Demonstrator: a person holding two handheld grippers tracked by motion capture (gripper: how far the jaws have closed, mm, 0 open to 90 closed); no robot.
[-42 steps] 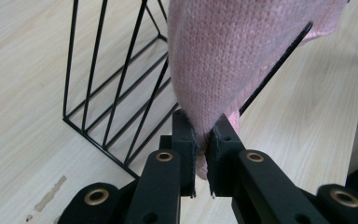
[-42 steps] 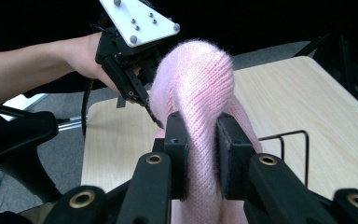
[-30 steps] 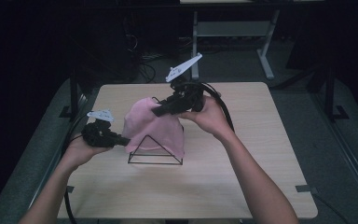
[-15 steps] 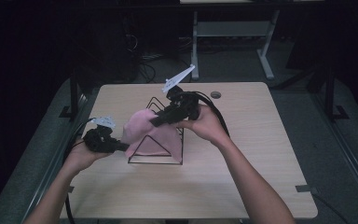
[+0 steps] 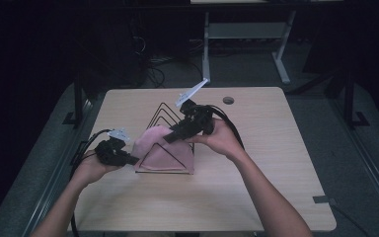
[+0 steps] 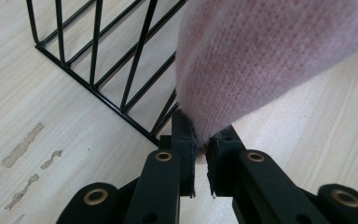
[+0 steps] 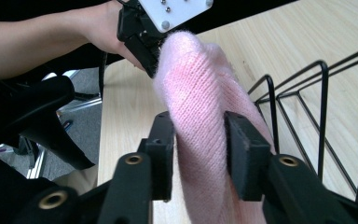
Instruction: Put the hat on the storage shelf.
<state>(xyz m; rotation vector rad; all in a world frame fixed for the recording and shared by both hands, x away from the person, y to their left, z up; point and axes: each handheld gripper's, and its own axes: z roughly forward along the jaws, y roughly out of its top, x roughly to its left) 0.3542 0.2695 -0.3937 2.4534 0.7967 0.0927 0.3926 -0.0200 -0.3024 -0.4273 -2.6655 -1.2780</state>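
Note:
A pink knitted cloth (image 5: pixel 165 153) hangs over the front of a black wire rack (image 5: pixel 164 112) at mid-table. My left gripper (image 5: pixel 133 159) is at the cloth's left edge, low over the table. In the left gripper view its jaws (image 6: pixel 200 149) are shut on a corner of the cloth (image 6: pixel 261 60), beside the rack's base (image 6: pixel 121 70). My right gripper (image 5: pixel 170 138) reaches the cloth's top from the right. Its jaws (image 7: pixel 199 149) have just been opening, and a fold of the cloth (image 7: pixel 200 93) is still squeezed between the pads.
The wooden table (image 5: pixel 276 163) has a round hole (image 5: pixel 228 100) near its far edge. Cables trail from both grippers. In the right gripper view the rack's wire loops (image 7: pixel 307 107) stand just right of the jaws, and the left gripper (image 7: pixel 142 44) shows beyond the cloth.
Both hands have come down and the cloth has sunk with them, baring the rack's rear wires. The right gripper's jaws stand wider apart.

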